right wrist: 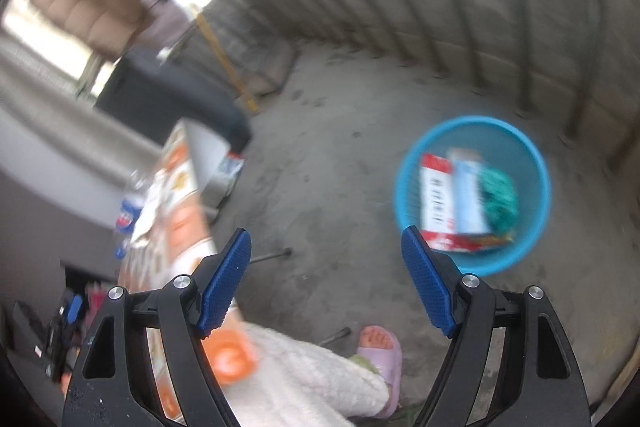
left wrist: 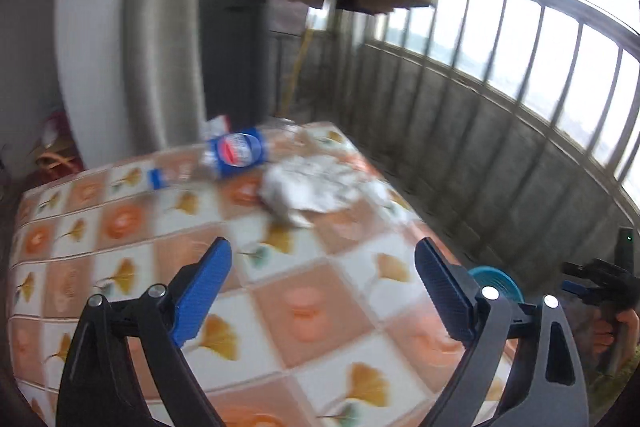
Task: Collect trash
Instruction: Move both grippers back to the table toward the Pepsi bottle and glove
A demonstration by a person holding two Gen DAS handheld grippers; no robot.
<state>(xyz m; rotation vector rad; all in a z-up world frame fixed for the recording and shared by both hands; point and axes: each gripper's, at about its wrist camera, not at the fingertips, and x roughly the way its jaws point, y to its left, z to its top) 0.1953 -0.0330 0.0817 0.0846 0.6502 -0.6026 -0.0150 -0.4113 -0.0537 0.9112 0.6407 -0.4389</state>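
Orange-and-white squares with yellow leaves cover the worktop [left wrist: 304, 307], which serves as the landmark. At its far left end lies a clear bottle [left wrist: 236, 153] on its side, blue label up, blue cap toward the left. Just right of the bottle, still on the far part of the worktop, sits a heap of crumpled white paper [left wrist: 316, 183]. Above the near half hangs the left tool [left wrist: 323, 281], its blue pads spread wide with nothing between them. Past the worktop's right edge a blue bin [right wrist: 472, 193] stands on the concrete floor [right wrist: 320, 167], well apart from the worktop. Inside it lie a red-and-white packet [right wrist: 436, 199], a pale blue pack [right wrist: 470, 195] and something teal [right wrist: 498, 201]. The right tool [right wrist: 326, 273] hovers over the floor between worktop and bin, spread wide and empty. Below it, beside the worktop, show a fluffy white sleeve or leg [right wrist: 312, 379] and a foot in a lilac slipper [right wrist: 380, 351].
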